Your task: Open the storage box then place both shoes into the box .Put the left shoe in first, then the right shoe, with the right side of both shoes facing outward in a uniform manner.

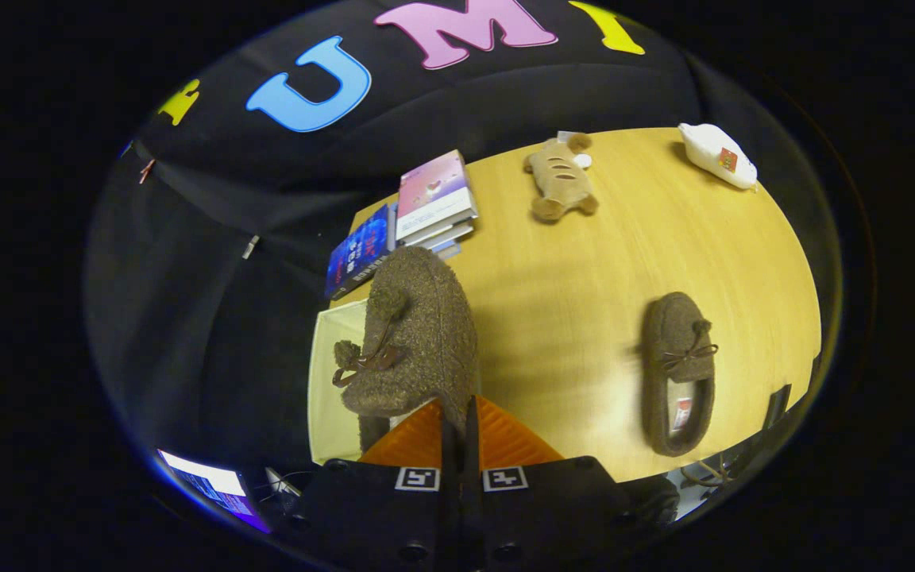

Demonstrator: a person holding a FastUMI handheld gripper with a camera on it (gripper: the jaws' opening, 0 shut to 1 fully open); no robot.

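My hand-held gripper [457, 421], fingers pinched on the first shoe [414, 334], carries it over the storage box [330, 381]; the second shoe [678, 373] waits on the desk [569, 302].

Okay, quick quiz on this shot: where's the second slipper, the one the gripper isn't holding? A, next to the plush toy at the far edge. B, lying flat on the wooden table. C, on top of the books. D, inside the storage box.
B: the gripper is shut on one slipper above the box, while the other slipper lies flat on the bare table, apart from the books and plush toy.
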